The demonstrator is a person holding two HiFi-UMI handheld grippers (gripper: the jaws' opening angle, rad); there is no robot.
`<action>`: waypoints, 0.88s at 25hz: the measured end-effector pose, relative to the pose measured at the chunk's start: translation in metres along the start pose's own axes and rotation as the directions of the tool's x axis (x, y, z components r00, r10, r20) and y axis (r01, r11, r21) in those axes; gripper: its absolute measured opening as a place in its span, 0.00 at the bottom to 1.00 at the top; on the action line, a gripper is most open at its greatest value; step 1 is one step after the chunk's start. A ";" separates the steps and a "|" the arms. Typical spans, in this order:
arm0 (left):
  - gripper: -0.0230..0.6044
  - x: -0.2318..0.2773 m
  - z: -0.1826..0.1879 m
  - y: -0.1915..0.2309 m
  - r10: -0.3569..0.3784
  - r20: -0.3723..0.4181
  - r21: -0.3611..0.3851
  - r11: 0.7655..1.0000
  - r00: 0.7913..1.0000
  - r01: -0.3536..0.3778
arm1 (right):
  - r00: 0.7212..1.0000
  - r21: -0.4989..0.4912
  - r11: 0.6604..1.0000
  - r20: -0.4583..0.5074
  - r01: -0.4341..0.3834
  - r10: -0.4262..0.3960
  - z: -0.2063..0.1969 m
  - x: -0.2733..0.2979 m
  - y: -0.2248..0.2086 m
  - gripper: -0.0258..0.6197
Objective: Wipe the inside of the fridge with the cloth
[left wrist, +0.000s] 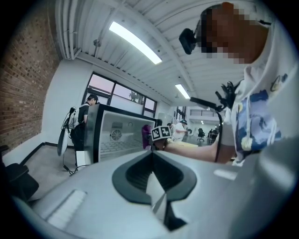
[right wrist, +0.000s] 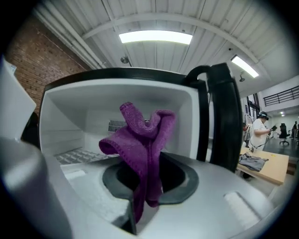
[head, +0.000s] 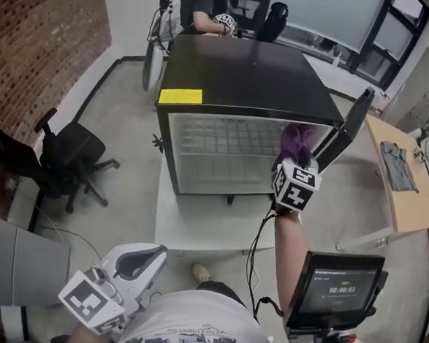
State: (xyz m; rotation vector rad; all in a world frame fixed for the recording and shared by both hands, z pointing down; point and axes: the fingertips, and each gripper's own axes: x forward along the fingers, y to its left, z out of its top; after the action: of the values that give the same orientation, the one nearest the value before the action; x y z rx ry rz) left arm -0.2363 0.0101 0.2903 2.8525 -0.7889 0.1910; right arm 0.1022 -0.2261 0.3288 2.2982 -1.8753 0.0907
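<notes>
A small black fridge (head: 235, 80) stands on a low white table (head: 203, 229) with its door (head: 349, 129) swung open to the right. Its white inside shows a wire shelf (head: 224, 142). My right gripper (head: 295, 165) is raised at the right side of the opening, shut on a purple cloth (head: 296, 142). In the right gripper view the cloth (right wrist: 140, 140) bunches up from the shut jaws in front of the fridge's cavity (right wrist: 93, 107). My left gripper (head: 139, 261) hangs low by my body, shut and empty, far from the fridge (left wrist: 117, 135).
A black office chair (head: 69, 157) stands at the left by a brick wall. A monitor on a stand (head: 334, 289) is at the lower right. A wooden table (head: 410, 195) with a grey garment (head: 398, 165) is at the right. A person (head: 204, 9) stands behind the fridge.
</notes>
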 end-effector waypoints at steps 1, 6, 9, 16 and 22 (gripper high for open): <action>0.05 0.004 0.001 0.003 -0.001 -0.001 -0.001 1.000 1.000 0.001 | 1.000 0.003 1.000 -0.002 0.002 -0.002 0.001 0.007 0.000 0.16; 0.05 0.018 0.005 0.016 0.004 -0.007 -0.004 1.000 1.000 -0.004 | 1.000 0.019 1.000 0.001 0.011 -0.011 0.010 0.033 -0.002 0.16; 0.05 0.028 0.011 0.020 0.003 -0.003 -0.009 1.000 1.000 -0.003 | 1.000 0.032 0.999 0.011 0.008 -0.008 0.018 0.045 -0.001 0.16; 0.05 0.041 0.017 0.028 0.009 0.003 0.006 1.000 1.000 -0.009 | 0.999 0.022 0.999 0.019 -0.050 0.049 0.029 0.075 0.015 0.16; 0.05 0.044 0.014 0.033 0.028 -0.019 -0.029 0.999 0.999 -0.029 | 0.989 -0.016 0.989 0.041 -0.144 0.144 0.034 0.095 0.038 0.16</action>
State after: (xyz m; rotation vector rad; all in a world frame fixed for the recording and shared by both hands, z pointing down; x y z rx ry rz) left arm -0.2149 -0.0425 0.2890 2.8091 -0.8226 0.2078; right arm 0.0824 -0.3309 0.3142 2.1702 -2.0550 0.0487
